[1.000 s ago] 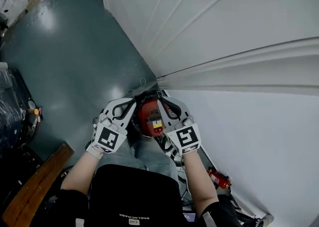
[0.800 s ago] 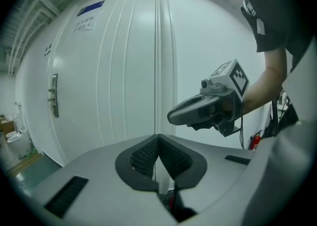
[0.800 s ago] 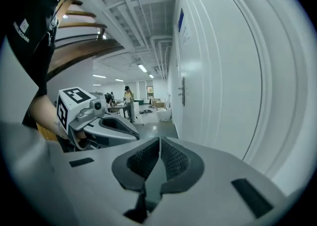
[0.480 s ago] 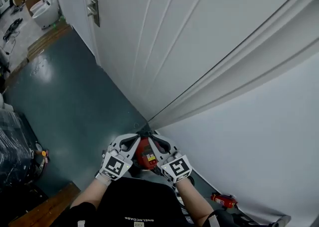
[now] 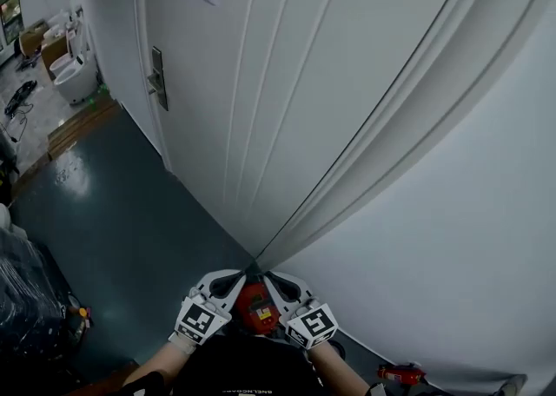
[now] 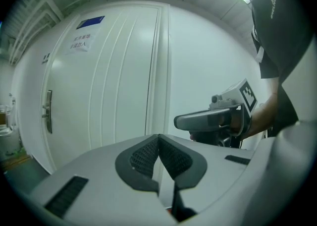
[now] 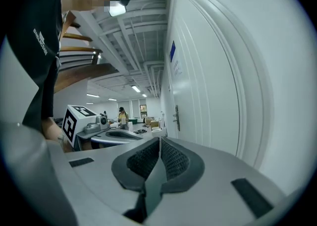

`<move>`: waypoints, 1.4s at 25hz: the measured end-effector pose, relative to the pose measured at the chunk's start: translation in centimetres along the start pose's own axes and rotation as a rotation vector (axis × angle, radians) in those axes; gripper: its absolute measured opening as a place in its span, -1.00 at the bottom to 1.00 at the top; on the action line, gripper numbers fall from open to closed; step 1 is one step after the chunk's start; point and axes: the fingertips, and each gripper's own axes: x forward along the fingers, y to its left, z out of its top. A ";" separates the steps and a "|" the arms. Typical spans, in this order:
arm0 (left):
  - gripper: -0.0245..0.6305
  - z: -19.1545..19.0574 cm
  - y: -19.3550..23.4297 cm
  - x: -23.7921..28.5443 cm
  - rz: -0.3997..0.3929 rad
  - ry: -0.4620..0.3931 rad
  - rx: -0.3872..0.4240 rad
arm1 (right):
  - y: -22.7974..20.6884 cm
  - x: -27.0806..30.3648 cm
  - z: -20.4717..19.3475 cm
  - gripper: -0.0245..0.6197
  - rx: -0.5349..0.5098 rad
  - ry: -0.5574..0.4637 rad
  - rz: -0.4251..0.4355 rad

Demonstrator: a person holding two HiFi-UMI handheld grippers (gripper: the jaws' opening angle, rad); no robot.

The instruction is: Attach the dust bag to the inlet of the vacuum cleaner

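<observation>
At the bottom of the head view, before the white door (image 5: 261, 82), the left tool (image 5: 239, 276) and the right tool (image 5: 271, 277) are held side by side, their tips close together and pointing at the foot of the door frame. In each tool's own view the jaws are clenched pad against pad, empty and touching no object. The red vacuum cleaner (image 5: 254, 307) shows just beneath them, between the two tools, above the dark floor (image 5: 113, 212).
</observation>
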 end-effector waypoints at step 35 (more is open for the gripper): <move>-0.88 4.6 1.4 -0.3 0.069 -0.079 -0.028 | -1.5 0.2 4.1 -0.82 -0.007 -0.087 0.002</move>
